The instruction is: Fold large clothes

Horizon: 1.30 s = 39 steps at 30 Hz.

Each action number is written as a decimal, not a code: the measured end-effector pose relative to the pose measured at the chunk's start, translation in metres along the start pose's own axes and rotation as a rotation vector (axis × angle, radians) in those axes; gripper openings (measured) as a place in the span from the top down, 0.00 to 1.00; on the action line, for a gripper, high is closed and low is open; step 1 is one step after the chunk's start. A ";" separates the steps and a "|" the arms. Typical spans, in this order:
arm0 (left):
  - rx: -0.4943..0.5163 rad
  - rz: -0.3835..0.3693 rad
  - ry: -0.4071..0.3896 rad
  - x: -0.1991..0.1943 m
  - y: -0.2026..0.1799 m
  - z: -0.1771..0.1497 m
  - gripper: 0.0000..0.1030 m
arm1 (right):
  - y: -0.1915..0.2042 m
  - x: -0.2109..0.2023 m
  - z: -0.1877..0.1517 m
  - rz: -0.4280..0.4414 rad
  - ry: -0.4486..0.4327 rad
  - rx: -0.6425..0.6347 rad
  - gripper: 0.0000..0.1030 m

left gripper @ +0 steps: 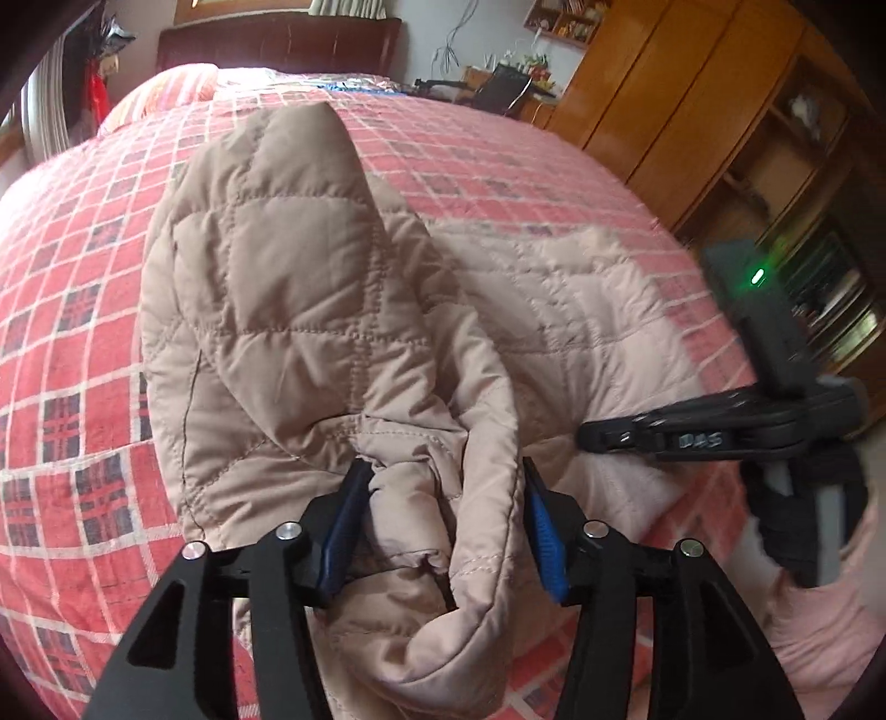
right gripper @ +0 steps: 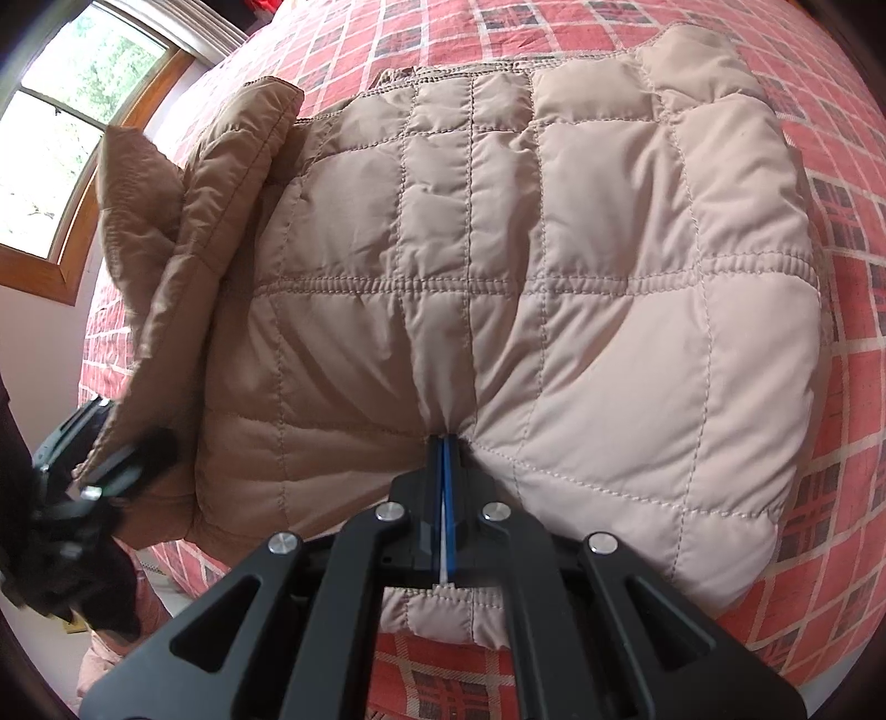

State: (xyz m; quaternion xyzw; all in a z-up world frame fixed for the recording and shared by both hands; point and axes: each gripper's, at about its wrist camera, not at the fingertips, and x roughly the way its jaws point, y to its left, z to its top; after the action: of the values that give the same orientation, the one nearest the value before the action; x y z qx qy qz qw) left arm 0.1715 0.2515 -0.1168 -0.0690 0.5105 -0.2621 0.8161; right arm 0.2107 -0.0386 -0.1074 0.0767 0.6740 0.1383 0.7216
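A bedroom with a dark wooden headboard (left gripper: 279,41), a tall wooden wardrobe (left gripper: 681,94) and an arched wood-framed window (right gripper: 66,138) holds a bed (left gripper: 77,310) covered in a red, white and dark plaid spread. A beige quilted jacket (right gripper: 554,266) lies across the bed, its broad body flat on the spread and reaching close to the near edge, where the hem shows just under the right tool. The right tool (right gripper: 446,471) is clenched on a pinch of the jacket fabric near that edge; its blue pads (right gripper: 440,487) are pressed together with only a thin sliver between them, and the cloth puckers into radiating creases where they bite. In the left wrist view, the left tool (left gripper: 443,531) has its jaws spread apart, and a bunched fold of the jacket, with a stitched edge curling over it, fills the gap between the blue pads (left gripper: 545,540); whether the pads actually press the cloth cannot be told. A raised, rounded part of the jacket rises beyond this tool toward the headboard. From the right wrist view, the left tool appears blurred at the far left, beside a darker tan flap of the jacket lifted off the bed.
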 end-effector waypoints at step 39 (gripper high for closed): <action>-0.272 0.346 -0.022 -0.044 0.111 0.002 0.45 | 0.167 -0.023 0.041 0.125 0.059 -0.101 0.40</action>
State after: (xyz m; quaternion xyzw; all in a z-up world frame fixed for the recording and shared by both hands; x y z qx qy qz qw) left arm 0.1981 0.3681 -0.1229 -0.0926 0.5364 -0.0464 0.8376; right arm 0.2344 0.1162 -0.0328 0.0781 0.6812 0.2191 0.6942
